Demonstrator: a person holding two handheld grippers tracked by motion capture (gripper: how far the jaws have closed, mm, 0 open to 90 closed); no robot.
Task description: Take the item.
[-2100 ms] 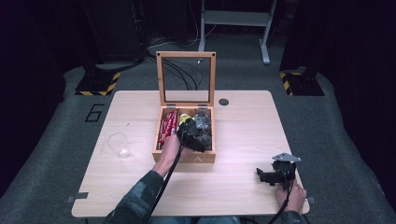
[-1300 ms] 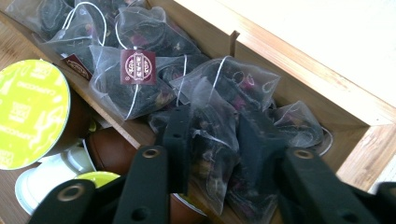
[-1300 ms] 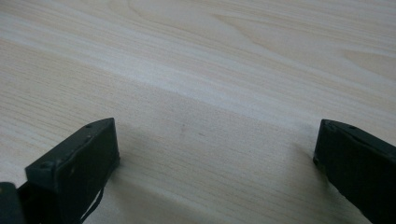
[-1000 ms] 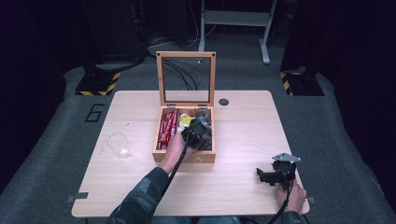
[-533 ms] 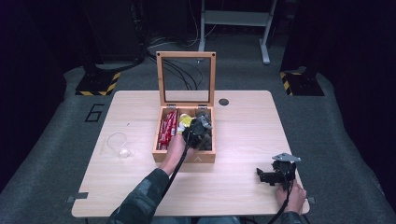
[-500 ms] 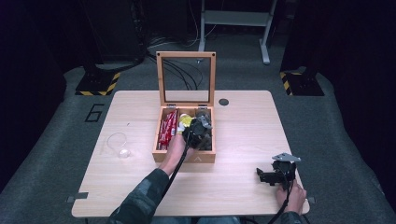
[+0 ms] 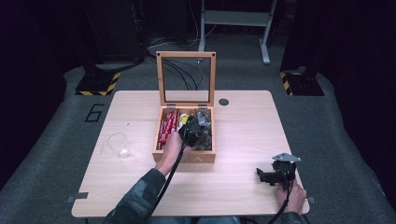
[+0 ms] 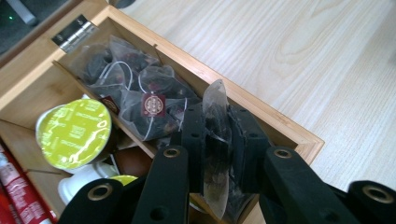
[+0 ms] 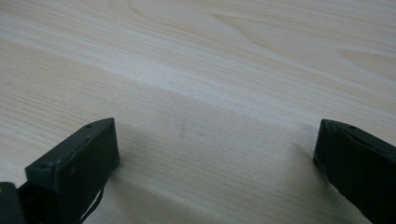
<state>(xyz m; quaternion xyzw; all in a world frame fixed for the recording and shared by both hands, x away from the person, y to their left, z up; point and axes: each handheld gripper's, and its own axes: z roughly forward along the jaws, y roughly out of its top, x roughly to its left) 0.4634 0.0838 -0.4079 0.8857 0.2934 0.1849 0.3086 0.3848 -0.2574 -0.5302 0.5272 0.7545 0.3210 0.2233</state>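
1. Left gripper [image 8: 217, 154] is pinching a clear tea sachet [image 8: 215, 140] between its jaws. The sachet stands on edge in the grip, its top corner sticking out past the jaw tips.
2. It hangs over the right-hand compartment of the wooden box [image 7: 186, 158]. Just ahead of the gripper lies the rest of the sachet pile [image 8: 140, 93], strings and a red tag [image 8: 153, 104] tangled on top.
3. To the gripper's left in its own view are the green-lidded capsule [image 8: 74, 132] and, further left, the red stick packs [image 8: 18, 196].
4. Right gripper [image 9: 215, 154] is spread wide with nothing in it, resting low on the bare bench [image 9: 210, 70], well apart from the box.
5. My read: I'm mid-lift, pulling one sachet out.
6. To do it well I'd go straight up, slowly, and keep the squeeze steady. The bag is soft and thin, so it could slip or tear.
7. I'd watch the strings; if a neighbour's tag snags, it comes along. Pause and shake lightly before clearing the box wall [image 8: 261, 116].
8. I'd stay off the open glass lid [image 7: 186, 77] behind the gripper.
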